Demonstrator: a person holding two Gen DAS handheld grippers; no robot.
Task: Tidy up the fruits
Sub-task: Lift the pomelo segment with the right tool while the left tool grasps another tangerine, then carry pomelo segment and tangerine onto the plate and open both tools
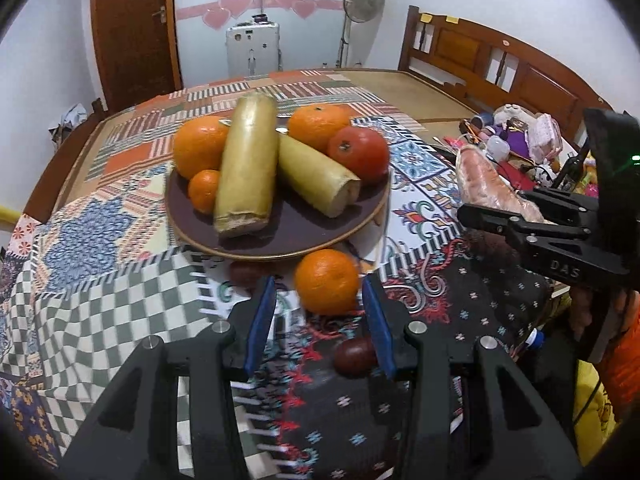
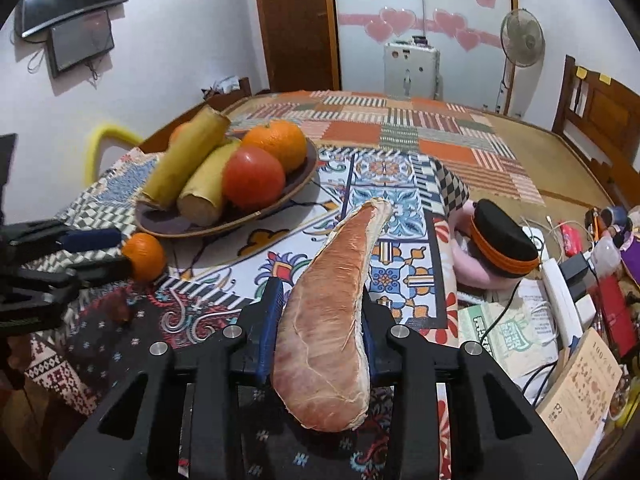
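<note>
A patchwork-patterned cloth [image 1: 120, 216] is covering the surface and filling most of both views. In the centre of the left wrist view, a dark brown plate [image 1: 296, 232] is sitting on the cloth, holding two long yellow-green stalks [image 1: 248, 168], three oranges [image 1: 200, 146] and a red tomato [image 1: 360, 152]. In the lower centre of the right wrist view, the right tongs [image 2: 320, 312] are clamping a long pinkish-orange root [image 2: 328, 320], which is pointing up toward the middle of the frame. At the bottom of the left wrist view, the left tongs [image 1: 320, 300] are standing apart, their blue pads on either side of a loose orange [image 1: 327, 282] lying just below the plate's rim. A small dark red fruit [image 1: 354, 356] is lying lower, near the right pad
</note>
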